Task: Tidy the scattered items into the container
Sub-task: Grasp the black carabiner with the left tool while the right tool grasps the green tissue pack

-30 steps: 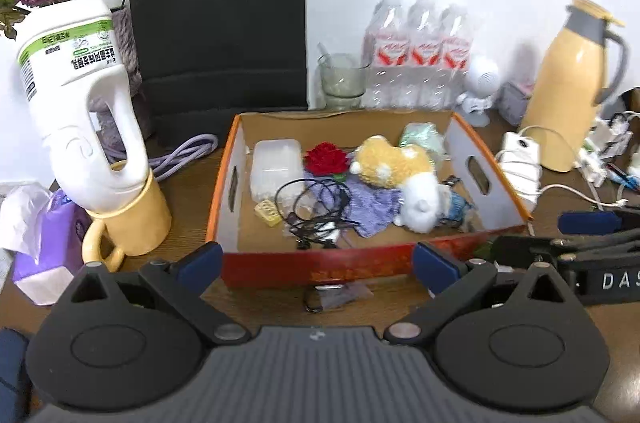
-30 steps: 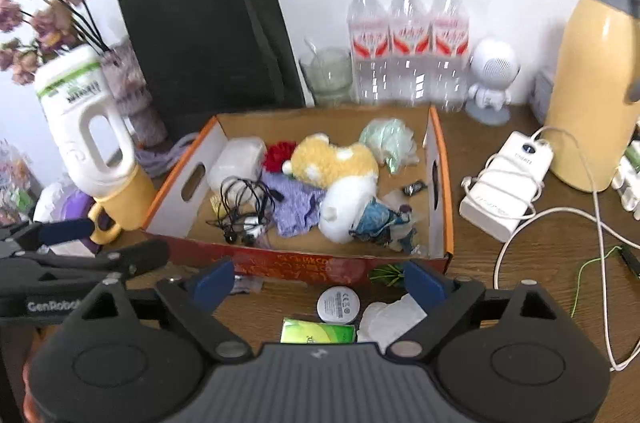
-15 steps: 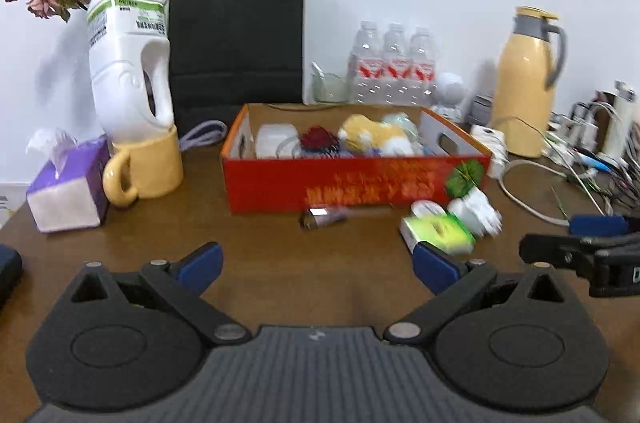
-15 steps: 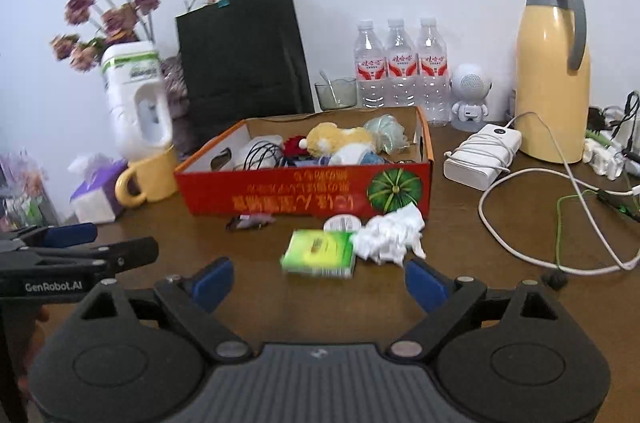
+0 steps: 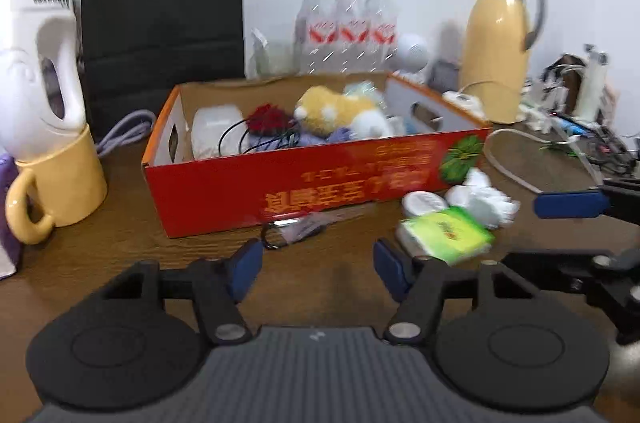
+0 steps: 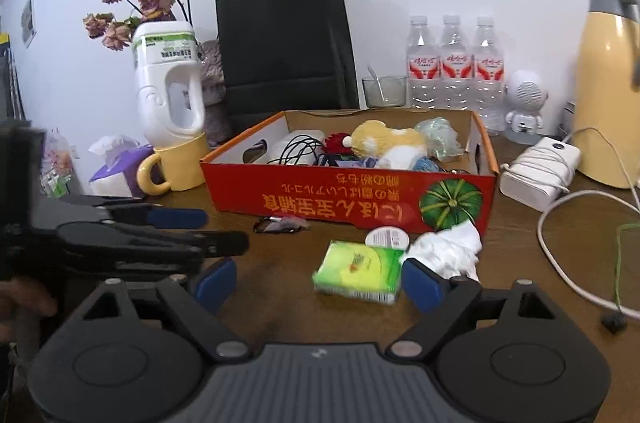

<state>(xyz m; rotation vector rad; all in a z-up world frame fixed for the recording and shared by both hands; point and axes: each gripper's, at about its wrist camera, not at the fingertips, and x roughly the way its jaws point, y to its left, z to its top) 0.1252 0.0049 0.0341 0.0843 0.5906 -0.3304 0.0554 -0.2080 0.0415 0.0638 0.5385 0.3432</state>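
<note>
Before the red box (image 6: 348,199), the green tissue pack (image 6: 360,271) could be nudged away by the closing, empty right gripper (image 6: 320,283), while the left gripper (image 5: 318,273) also narrows on nothing.

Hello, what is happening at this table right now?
A person is tidying loose items into the red cardboard box, holding a gripper in each hand. The left gripper is closing near the small keyring packet, nothing between its jaws. The right gripper is narrowing around the green tissue pack without pressing it. A crumpled white paper and round white tin remain outside.
</note>
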